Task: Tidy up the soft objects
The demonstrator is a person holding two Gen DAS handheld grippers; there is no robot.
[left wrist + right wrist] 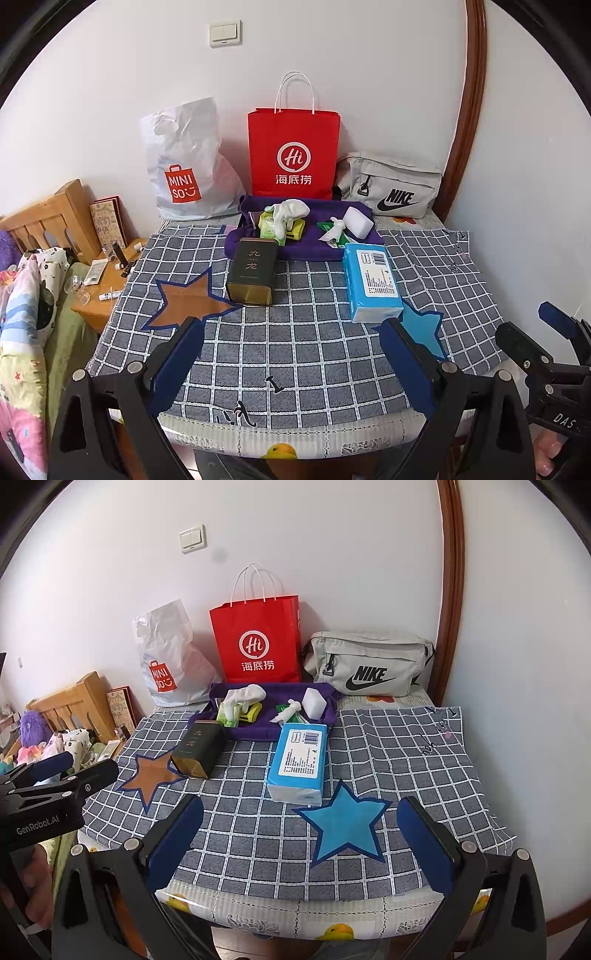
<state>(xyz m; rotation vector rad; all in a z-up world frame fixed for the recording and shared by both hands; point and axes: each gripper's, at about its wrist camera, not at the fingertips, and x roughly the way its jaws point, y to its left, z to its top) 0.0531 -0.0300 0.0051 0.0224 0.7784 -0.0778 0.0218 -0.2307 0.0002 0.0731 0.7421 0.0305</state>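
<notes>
Both grippers, left and right, hover spread and empty at the table edge, facing tissue pack and purple tray, presumably pre-reach.

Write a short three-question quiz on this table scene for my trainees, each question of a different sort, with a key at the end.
1. True or false: the blue tissue pack lies inside the purple tray.
2. Multiple choice: which bag stands directly behind the tray? A. the white plastic bag B. the red paper bag C. the grey waist bag
3. Fill in: the dark tin rests partly on the ______ star, not the blue star.

Key
1. False: it lies on the checked cloth in front of the tray.
2. B
3. brown
Both the left gripper and the right gripper are open and empty.
</notes>
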